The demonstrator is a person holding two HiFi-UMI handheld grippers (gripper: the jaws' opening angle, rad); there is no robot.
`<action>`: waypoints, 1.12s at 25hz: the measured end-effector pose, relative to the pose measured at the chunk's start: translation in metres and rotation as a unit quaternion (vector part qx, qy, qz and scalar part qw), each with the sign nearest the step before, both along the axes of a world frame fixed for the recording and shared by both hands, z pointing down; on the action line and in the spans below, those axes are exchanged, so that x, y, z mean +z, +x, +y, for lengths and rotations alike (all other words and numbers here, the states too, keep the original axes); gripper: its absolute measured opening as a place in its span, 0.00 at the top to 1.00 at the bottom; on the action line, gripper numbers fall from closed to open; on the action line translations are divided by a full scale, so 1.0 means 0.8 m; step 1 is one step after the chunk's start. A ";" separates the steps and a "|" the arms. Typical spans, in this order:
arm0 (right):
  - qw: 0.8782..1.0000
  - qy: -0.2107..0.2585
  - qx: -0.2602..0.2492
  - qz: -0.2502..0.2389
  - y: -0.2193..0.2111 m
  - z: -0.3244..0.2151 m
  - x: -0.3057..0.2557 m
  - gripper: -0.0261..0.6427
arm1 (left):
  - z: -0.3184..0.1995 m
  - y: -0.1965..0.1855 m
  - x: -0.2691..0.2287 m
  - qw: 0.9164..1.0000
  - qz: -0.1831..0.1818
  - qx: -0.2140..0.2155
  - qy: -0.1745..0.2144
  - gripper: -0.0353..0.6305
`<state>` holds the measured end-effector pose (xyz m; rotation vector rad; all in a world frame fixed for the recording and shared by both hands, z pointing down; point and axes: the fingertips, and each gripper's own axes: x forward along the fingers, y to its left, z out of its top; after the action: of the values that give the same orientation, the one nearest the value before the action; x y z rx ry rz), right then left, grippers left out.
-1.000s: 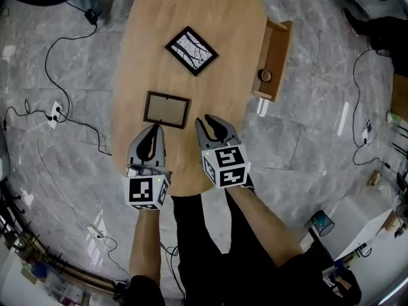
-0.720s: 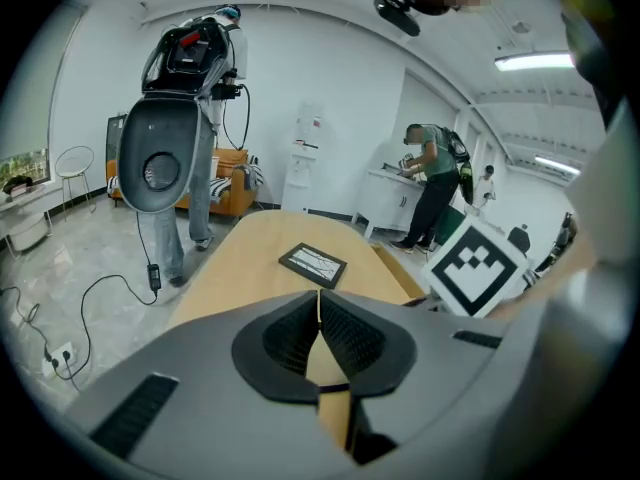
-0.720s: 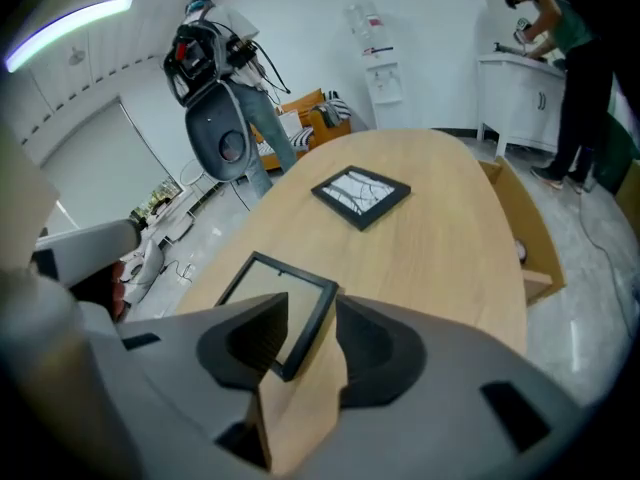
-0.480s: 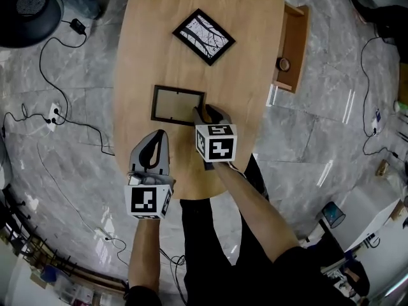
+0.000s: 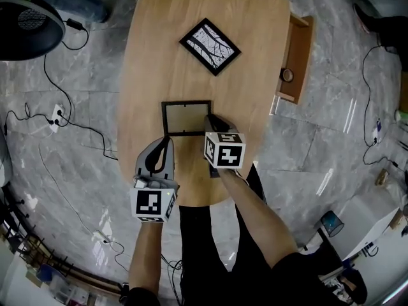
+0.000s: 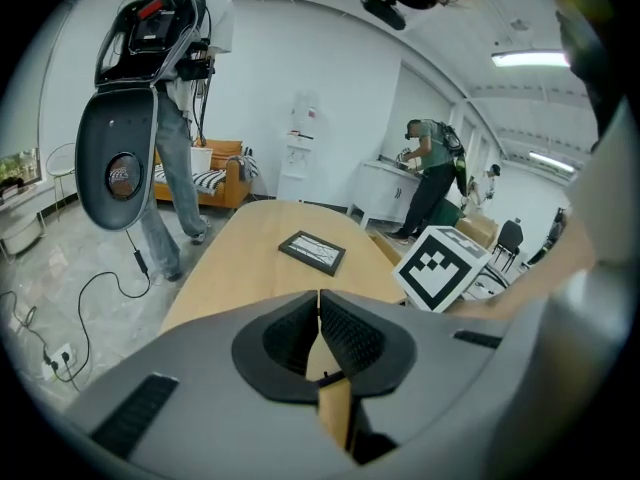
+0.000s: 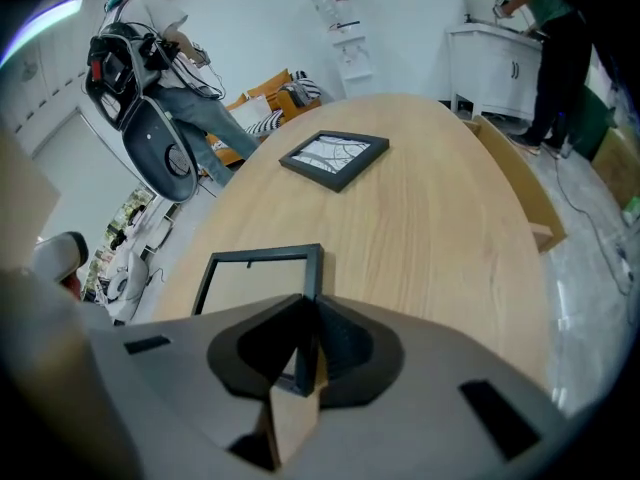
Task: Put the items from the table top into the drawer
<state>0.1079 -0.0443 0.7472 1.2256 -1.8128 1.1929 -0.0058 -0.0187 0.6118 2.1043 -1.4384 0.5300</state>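
Note:
A dark, empty picture frame (image 5: 185, 117) lies flat on the oval wooden table (image 5: 191, 11). My right gripper (image 5: 209, 121) is at its near right corner. Its jaws are closing, and in the right gripper view the frame's right bar (image 7: 310, 268) runs between the pads, which press on it. A second frame with a black-and-white picture (image 5: 210, 46) lies farther up the table. My left gripper (image 5: 167, 140) hovers shut and empty over the near table edge, left of the dark frame. The open drawer (image 5: 297, 59) juts from the table's right side.
A roll of tape (image 5: 287, 75) sits in the drawer. Cables trail over the marble floor (image 5: 57, 113) to the left, and a round black fan (image 5: 29, 18) stands at the upper left. People stand in the background of both gripper views.
My right gripper came down and forward from the near table edge to the dark frame's right corner and closed around its bar. The left gripper sank a little.

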 end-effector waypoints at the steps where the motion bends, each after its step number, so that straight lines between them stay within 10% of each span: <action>1: 1.000 0.004 -0.005 0.001 0.004 -0.002 -0.003 0.88 | -0.003 0.003 -0.001 1.000 0.000 0.001 0.001 0.92; 28: 0.982 0.078 0.166 0.046 0.368 -0.164 -0.070 0.88 | -0.159 0.242 -0.022 0.994 0.029 0.107 0.012 0.92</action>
<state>0.4022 -0.1758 0.6912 1.6955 -1.7041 1.1633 0.1878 -0.1462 0.5941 2.2881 -1.2001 0.5298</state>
